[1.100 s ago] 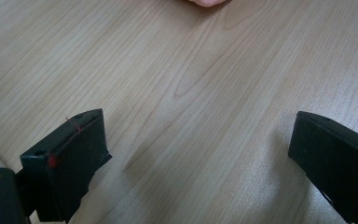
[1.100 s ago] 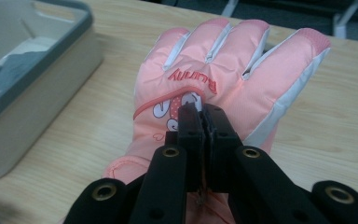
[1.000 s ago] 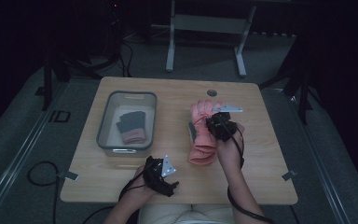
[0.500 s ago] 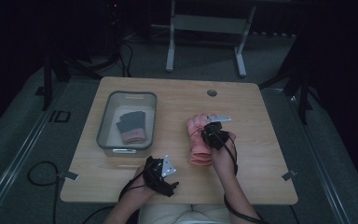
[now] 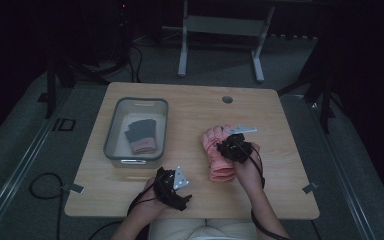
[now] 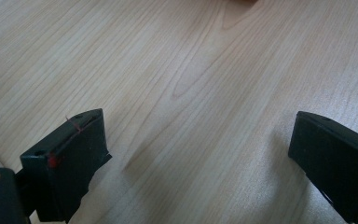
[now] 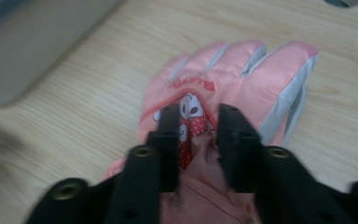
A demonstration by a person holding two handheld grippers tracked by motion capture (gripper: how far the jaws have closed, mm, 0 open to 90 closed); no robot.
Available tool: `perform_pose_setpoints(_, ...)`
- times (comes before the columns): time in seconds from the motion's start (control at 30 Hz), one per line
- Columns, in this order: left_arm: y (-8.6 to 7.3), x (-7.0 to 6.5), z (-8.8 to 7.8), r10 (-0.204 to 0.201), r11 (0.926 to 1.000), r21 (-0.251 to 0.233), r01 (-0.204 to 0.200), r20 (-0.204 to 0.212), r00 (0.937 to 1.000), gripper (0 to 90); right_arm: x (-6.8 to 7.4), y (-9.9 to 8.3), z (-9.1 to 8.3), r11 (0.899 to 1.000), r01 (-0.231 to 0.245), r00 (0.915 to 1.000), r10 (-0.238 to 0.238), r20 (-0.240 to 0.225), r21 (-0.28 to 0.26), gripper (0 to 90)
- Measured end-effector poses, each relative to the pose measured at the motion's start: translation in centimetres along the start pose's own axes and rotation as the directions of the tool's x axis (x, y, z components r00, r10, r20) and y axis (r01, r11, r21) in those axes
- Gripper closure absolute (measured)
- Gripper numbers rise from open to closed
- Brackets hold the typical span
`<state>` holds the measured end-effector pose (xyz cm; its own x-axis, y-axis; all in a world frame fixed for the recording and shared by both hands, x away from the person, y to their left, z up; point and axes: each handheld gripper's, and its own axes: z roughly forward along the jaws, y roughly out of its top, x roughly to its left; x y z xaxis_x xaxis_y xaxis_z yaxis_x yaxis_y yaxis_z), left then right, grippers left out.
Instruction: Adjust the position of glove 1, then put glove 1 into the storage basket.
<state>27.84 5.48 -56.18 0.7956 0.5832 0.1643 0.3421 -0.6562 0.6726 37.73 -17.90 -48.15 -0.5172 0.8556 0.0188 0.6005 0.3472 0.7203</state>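
Observation:
A pink glove with a cartoon patch lies flat on the wooden table, right of centre, fingers pointing away from me. My right gripper sits low over its back. In the right gripper view the glove spreads out ahead, and the right gripper has just been opening; a raised fold of pink fabric stands in the gap, pads off it. My left gripper rests near the front edge. In its own view the left gripper is wide open over bare wood.
A clear plastic bin stands at the left of the table and holds a dark glove with a pink cuff. A round cable hole is at the far edge. Dark floor and table legs lie beyond.
My right hand has come down and towards me with the pink glove, which now lies flatter on the table. The right jaws have parted. The left hand has kept still.

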Motion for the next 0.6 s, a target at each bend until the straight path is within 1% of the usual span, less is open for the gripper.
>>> perform_pose_setpoints(0.07,0.0,0.0,0.0,-0.003,1.0000,-0.002,0.003,0.001,1.0000,4.0,0.0,0.2,-0.4,0.999,-0.008,0.9999,0.007,-0.007,-0.036,55.2)
perform_pose_setpoints(0.1,0.0,0.0,0.0,-0.003,1.0000,-0.001,0.003,0.002,1.0000,4.0,0.0,0.4,-0.6,0.999,-0.007,1.0000,0.007,-0.007,-0.044,51.3)
perform_pose_setpoints(0.13,0.0,0.0,0.0,-0.004,1.0000,-0.001,0.004,0.003,1.0000,4.0,-0.1,0.5,-0.7,0.999,-0.012,0.9998,0.011,-0.014,-0.052,47.4)
perform_pose_setpoints(0.2,0.0,0.0,0.0,-0.006,1.0000,0.000,0.006,0.005,1.0000,4.0,-0.4,0.5,-1.0,0.997,-0.025,0.9992,0.023,-0.033,-0.076,36.9)
perform_pose_setpoints(0.27,0.0,0.0,0.0,-0.005,1.0000,-0.001,0.005,0.005,1.0000,3.9,-0.8,0.6,-1.1,0.996,-0.040,0.9980,0.035,-0.052,-0.082,29.7)
perform_pose_setpoints(0.3,0.0,0.0,0.0,-0.004,1.0000,-0.001,0.004,0.005,1.0000,3.9,-1.0,0.5,-1.2,0.995,-0.050,0.9965,0.044,-0.071,-0.083,26.9)
perform_pose_setpoints(0.37,0.0,0.0,0.0,-0.003,1.0000,-0.003,0.003,0.004,1.0000,3.9,-1.3,0.5,-1.3,0.996,-0.055,0.9937,0.047,-0.101,-0.076,17.0)
perform_pose_setpoints(0.4,0.0,0.0,0.0,-0.004,1.0000,-0.003,0.004,0.005,1.0000,4.0,-1.4,0.4,-1.3,0.996,-0.050,0.9933,0.041,-0.108,-0.078,15.4)
perform_pose_setpoints(0.5,0.0,0.0,0.0,-0.004,1.0000,-0.002,0.004,0.007,1.0000,3.9,-1.7,0.4,-1.4,0.996,-0.039,0.9955,0.031,-0.089,-0.085,15.3)
perform_pose_setpoints(0.57,0.1,0.0,0.0,-0.004,1.0000,-0.006,0.004,0.007,1.0000,3.9,-2.0,0.5,-1.7,0.993,-0.053,0.9940,0.043,-0.101,-0.101,15.3)
perform_pose_setpoints(0.6,0.1,0.0,0.0,-0.005,1.0000,-0.006,0.005,0.008,1.0000,4.0,-2.1,0.5,-1.9,0.992,-0.056,0.9942,0.045,-0.098,-0.113,15.3)
